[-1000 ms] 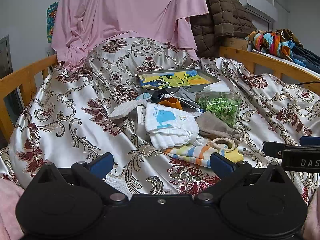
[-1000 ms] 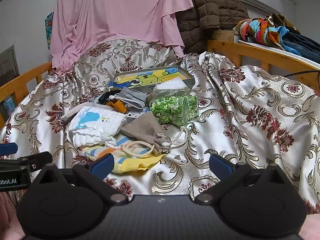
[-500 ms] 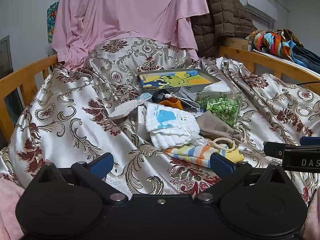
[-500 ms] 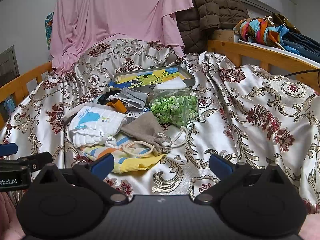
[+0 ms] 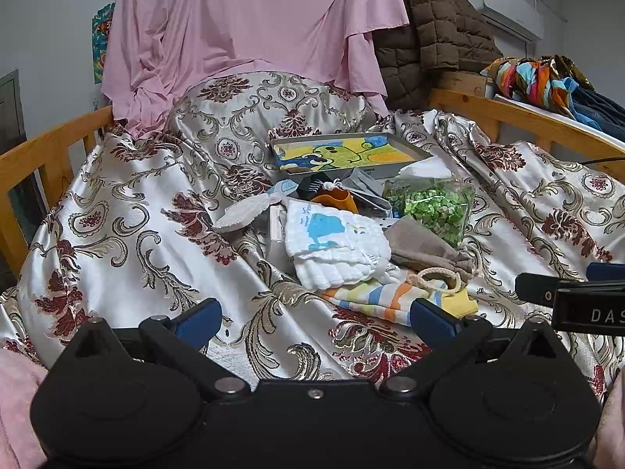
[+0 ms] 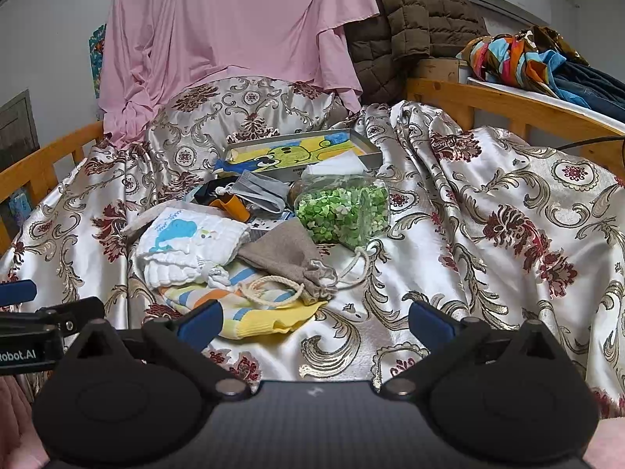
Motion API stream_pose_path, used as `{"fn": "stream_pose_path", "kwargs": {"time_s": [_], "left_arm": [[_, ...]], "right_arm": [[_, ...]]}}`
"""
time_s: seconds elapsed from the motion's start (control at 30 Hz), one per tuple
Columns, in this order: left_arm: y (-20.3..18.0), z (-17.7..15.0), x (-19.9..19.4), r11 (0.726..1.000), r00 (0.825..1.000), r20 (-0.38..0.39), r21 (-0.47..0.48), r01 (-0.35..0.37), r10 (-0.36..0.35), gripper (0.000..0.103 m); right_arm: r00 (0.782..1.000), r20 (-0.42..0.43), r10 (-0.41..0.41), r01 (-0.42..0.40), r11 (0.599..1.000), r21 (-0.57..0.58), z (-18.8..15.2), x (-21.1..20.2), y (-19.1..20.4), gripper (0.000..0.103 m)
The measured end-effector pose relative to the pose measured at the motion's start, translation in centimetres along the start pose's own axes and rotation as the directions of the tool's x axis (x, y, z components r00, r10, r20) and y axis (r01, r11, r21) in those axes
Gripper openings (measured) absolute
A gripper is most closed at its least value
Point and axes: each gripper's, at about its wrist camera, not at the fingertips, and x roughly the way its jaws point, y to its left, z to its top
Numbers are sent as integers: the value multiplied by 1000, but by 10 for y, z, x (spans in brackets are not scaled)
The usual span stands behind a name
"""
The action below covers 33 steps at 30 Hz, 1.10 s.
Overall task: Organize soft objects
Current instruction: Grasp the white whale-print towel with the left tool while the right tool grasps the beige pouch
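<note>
Both grippers (image 5: 314, 318) (image 6: 314, 318) spread, empty; folded white whale cloth (image 6: 187, 240) tops striped towel (image 6: 250, 305)

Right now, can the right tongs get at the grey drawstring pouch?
Probably yes. The right tongs are open and empty, and the grey drawstring pouch lies on top of the pile just ahead, nothing over it. Only its cord trails onto the striped cloth.

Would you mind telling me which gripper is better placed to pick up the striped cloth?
Probably the right gripper: open, its left finger already at the striped cloth. From the open left gripper, the cloth sits off toward its right finger.
</note>
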Motion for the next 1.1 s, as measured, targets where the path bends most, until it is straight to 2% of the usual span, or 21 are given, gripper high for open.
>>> {"fn": "stream_pose_path", "kwargs": {"time_s": [0.2,0.4,0.63,0.8,0.93,1.0,1.1], "left_arm": [[1,3,1,1000,1000,-5,-3,16,-16,102],[9,27,29,998,999,-15,24,52,-52,102],[8,56,83,985,994,-60,145,94,-86,99],[5,66,127,959,982,-139,234,162,-132,88],[7,66,151,945,965,-180,231,231,-192,83],[9,66,158,945,961,-182,216,247,-210,76],[12,68,165,947,957,-182,187,259,-226,65]], "right_arm": [[999,24,23,-22,999,-23,3,1,2,103],[998,26,64,-61,992,-112,12,14,5,103],[996,-11,85,-86,981,-177,24,59,6,103],[995,-34,98,-102,973,-207,30,102,4,101],[989,-66,129,-140,965,-222,32,133,5,94],[987,-82,137,-151,965,-215,33,147,5,92],[982,-119,149,-172,962,-212,33,167,6,86]]}}
